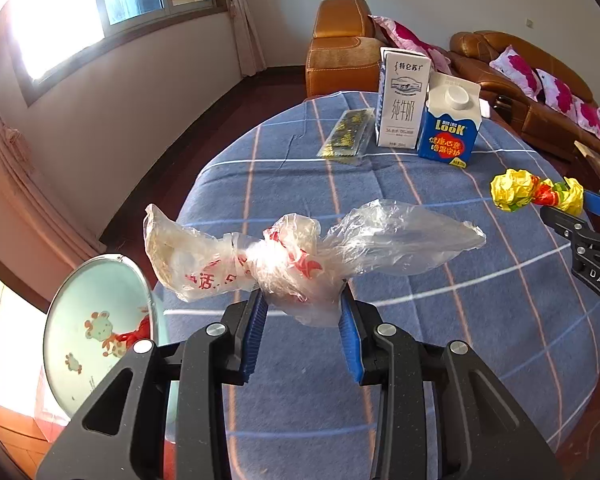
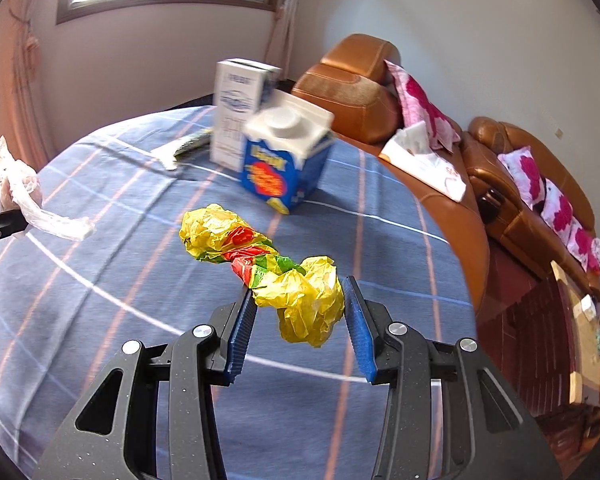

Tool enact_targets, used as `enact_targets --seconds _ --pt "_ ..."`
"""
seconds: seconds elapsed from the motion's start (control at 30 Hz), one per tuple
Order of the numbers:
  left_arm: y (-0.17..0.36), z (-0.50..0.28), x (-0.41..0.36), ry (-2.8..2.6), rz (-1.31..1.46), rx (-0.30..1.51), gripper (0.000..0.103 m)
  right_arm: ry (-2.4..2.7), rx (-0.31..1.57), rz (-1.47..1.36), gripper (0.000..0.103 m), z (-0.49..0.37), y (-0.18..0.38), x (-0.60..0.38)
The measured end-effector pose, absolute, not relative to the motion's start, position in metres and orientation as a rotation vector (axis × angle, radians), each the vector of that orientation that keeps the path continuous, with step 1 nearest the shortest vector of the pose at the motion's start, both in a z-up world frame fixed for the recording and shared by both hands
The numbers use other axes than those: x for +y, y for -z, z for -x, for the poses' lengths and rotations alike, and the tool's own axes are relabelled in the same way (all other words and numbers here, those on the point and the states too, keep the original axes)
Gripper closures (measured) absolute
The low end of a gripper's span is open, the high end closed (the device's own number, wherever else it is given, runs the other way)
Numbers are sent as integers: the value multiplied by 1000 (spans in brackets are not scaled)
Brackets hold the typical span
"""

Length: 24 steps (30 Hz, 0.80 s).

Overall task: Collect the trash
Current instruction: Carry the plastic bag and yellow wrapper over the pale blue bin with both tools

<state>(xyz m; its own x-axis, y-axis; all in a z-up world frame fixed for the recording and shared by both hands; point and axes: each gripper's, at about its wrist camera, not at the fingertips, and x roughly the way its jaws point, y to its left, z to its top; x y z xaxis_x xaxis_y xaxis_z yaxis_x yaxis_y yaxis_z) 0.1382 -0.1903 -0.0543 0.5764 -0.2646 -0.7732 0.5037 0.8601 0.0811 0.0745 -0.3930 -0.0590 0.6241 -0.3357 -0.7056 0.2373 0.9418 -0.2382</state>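
A table (image 1: 500, 320) under a blue plaid cloth fills both views, with brown sofas (image 2: 496, 168) beyond its far right edge. At the far side stand a tall white carton (image 1: 402, 100) and, just right of it and nearer, a blue carton (image 1: 450, 128); a flat gold-printed packet (image 1: 346, 134) lies to their left. A round lid (image 1: 96, 332) with a giraffe print sits off the near left edge.

The left gripper (image 1: 304, 312) pinches a crumpled clear bag (image 1: 284, 260) with red print, held above the cloth. The right gripper (image 2: 300, 312) pinches a yellow wrapper (image 2: 300, 292), its twisted red-green middle and far end sticking out beyond the pads, also clear of the cloth.
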Motion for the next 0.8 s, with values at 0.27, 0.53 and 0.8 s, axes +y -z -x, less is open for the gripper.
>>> enact_targets --seconds 0.27,0.53,0.8 --pt "50 -128 -159 441 -287 826 69 278 827 138 59 -77 56 -348" --pt "52 -119 -137 426 -263 827 69 263 830 120 59 -76 56 -322" --pt "48 -112 -114 402 -240 809 69 234 814 105 59 -71 49 -297"
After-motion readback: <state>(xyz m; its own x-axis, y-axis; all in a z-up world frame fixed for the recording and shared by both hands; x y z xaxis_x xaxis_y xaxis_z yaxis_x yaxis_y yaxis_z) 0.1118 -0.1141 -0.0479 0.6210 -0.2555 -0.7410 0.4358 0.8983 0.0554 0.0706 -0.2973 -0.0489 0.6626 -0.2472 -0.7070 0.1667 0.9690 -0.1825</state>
